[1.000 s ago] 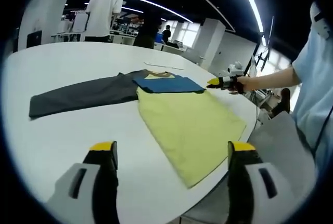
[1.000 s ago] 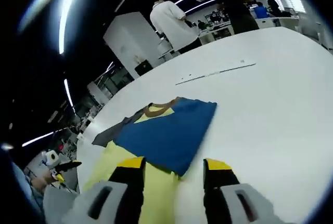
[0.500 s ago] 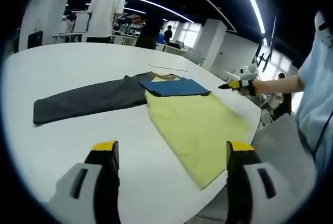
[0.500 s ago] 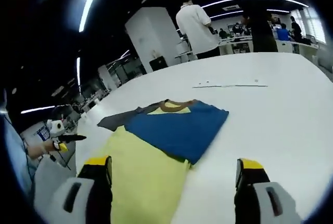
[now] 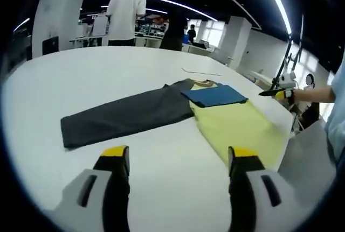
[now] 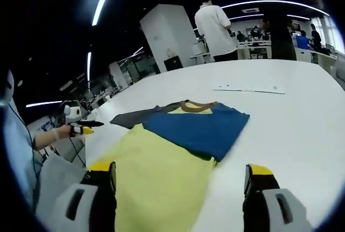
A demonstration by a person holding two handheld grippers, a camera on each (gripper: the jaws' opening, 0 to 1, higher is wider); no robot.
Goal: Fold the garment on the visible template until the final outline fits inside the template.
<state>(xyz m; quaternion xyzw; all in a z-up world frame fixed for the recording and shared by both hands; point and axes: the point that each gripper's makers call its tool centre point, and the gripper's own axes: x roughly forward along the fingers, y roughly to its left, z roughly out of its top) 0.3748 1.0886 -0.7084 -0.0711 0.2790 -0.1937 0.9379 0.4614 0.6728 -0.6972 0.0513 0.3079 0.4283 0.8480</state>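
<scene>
The left gripper (image 5: 175,162) hangs above the white bench (image 5: 81,81) with its jaws spread wide and nothing between them. Ahead of those jaws, well beyond the yellow tips, the garment (image 5: 237,127) lies flat on the bench: a pale yellow body reaching toward the right jaw's side, with a blue panel (image 5: 214,95) folded across its far end and a brown collar (image 5: 202,84) just past that. A dark grey cloth (image 5: 124,116) stretches from the collar end out toward the left jaw's side, touching or slipping under the garment where the two meet; which one lies on top there cannot be told. Far off to the right of the jaws, the right gripper (image 5: 272,92) shows as a thin dark point held in a person's hand (image 5: 302,95), apart from the garment.

In the right gripper view, the right gripper (image 6: 178,175) also has its jaws wide apart and empty. The garment (image 6: 161,173) lies just ahead and between them, its yellow body running down toward the left jaw and the blue panel (image 6: 202,129) farther out, nearer the right jaw's side. The grey cloth (image 6: 132,118) peeks out beyond the yellow part. The left gripper (image 6: 86,127) appears far left of the jaws, off the bench edge. Beyond the bench (image 6: 291,113) a person in a white top (image 6: 215,27) stands with their back turned, and a thin strip (image 6: 250,89) lies on the bench past the garment.
</scene>
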